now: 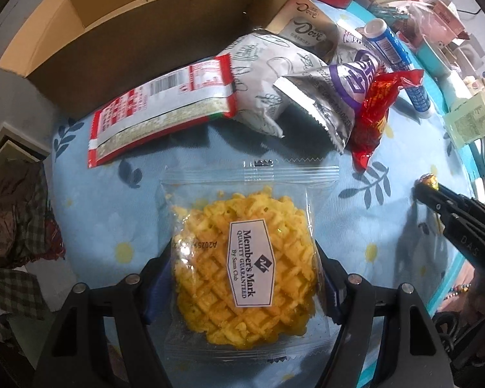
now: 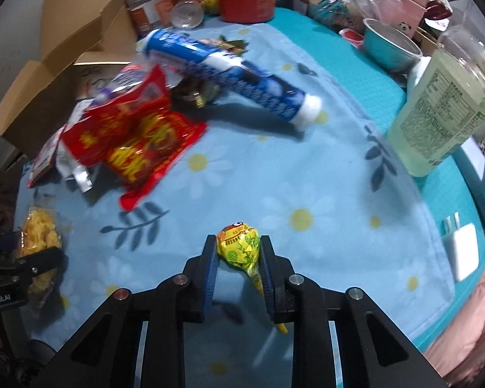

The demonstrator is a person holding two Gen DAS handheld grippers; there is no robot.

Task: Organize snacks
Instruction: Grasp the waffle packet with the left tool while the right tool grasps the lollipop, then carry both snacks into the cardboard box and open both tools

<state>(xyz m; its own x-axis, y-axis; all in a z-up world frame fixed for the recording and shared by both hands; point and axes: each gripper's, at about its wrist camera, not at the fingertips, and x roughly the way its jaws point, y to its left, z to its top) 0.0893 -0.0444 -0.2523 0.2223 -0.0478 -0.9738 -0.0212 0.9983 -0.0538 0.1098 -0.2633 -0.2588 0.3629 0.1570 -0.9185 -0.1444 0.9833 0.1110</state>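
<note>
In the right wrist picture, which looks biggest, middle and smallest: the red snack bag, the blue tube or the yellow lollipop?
1. Red snack bag and blue tube: too alike in the picture to rank; the tube is longer, the bag wider.
2. Yellow lollipop: smallest, even though it sits nearest the camera, between the right gripper's fingers.

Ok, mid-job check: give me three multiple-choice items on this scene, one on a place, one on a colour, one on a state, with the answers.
1. Where does the cardboard box sit relative to the snack pile?
A. behind it, at the cloth's far edge
B. on top of it
C. under the cloth

2. What colour is the lollipop wrapper, mainly?
A. purple
B. yellow
C. white

3. What state is the right gripper in?
A. wide open, empty
B. shut on the lollipop
C. shut on the blue tube

Answers: 1 A, the open box stands beyond the packets; 2 B, yellow wrapper with green print; 3 B, both pads press the wrapped head.
</note>
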